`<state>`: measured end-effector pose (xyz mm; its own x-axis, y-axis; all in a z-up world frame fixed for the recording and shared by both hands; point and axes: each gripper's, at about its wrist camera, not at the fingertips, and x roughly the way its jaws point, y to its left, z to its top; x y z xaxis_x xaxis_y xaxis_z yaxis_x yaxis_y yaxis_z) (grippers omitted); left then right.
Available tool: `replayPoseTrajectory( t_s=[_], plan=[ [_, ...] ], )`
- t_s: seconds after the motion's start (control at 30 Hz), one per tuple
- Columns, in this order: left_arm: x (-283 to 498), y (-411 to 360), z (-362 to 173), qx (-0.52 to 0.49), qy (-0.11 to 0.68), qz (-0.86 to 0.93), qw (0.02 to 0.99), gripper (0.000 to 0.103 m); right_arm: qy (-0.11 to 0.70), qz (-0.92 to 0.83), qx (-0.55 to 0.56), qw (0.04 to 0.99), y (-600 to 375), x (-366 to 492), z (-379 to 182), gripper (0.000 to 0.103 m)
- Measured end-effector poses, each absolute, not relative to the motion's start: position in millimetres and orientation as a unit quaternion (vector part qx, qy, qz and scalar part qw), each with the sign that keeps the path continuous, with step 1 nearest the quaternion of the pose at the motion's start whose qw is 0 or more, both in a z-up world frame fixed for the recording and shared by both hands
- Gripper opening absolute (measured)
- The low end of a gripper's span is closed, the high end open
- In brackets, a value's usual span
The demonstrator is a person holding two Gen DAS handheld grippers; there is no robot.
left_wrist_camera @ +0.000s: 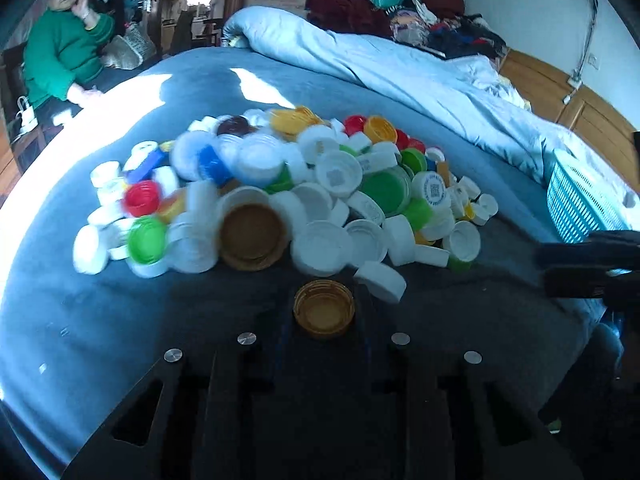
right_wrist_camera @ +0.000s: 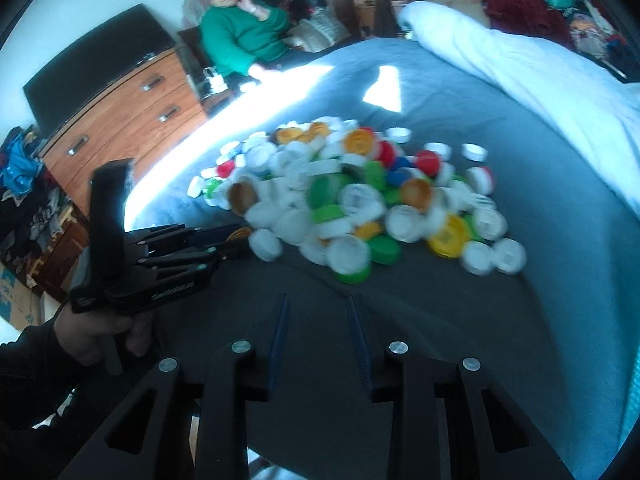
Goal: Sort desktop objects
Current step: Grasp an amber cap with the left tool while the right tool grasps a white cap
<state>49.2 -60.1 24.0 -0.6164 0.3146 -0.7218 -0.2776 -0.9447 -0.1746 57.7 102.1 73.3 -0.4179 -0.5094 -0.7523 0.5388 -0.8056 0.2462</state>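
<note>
- left wrist view: left gripper (left_wrist_camera: 324,312) has its jaws drawn in on a small amber cap (left_wrist_camera: 324,309), open side up, pinched between the two fingers right at the tips.
- the cap pile (left_wrist_camera: 280,192) lies straight ahead of that gripper on the blue-grey bed cover (left_wrist_camera: 80,320), its near edge just beyond the held cap; a white cap (left_wrist_camera: 380,281) sits just beside the amber one, on its right.
- a teal basket (left_wrist_camera: 580,204) stands at the right edge of the view, well apart from the pile; likely the drop spot, so the held cap would have to travel right, away from the pile.
- right gripper (left_wrist_camera: 540,268) shows at the right edge, between pile and basket.
- right wrist view: right gripper (right_wrist_camera: 320,308) has its jaws narrowed with a clear gap and nothing between them; only bare cover there.
- the cap pile (right_wrist_camera: 360,200) lies ahead and slightly right of it; a green-rimmed white cap (right_wrist_camera: 350,260) is the nearest one, near the tips but not touched.
- left gripper (right_wrist_camera: 236,240) is seen from the side at left, the amber cap (right_wrist_camera: 239,234) at its tips, at the pile's left edge.
- judgement: the left hand already has its piece; the right hand is the one closer to the basket side.
- a person in a green sweater (right_wrist_camera: 240,32) sits beyond the bed.
</note>
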Motion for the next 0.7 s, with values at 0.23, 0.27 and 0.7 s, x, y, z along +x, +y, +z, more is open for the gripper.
replayPoseTrajectory(
  t_s=[0.23, 0.27, 0.7],
  plan=[
    [50, -84, 30, -0.406, -0.06, 0.9, 0.149, 0.024, 0.009, -0.812, 0.466, 0.351, 50, 25, 41, 0.047],
    [49, -86, 29, -0.407, -0.065, 0.899, 0.147, 0.024, 0.01, -0.814, 0.466, 0.347, 46, 23, 38, 0.047],
    [52, -78, 30, -0.407, -0.067, 0.899, 0.148, 0.025, 0.028, -0.832, 0.45, 0.324, 39, 19, 42, 0.012]
  ],
)
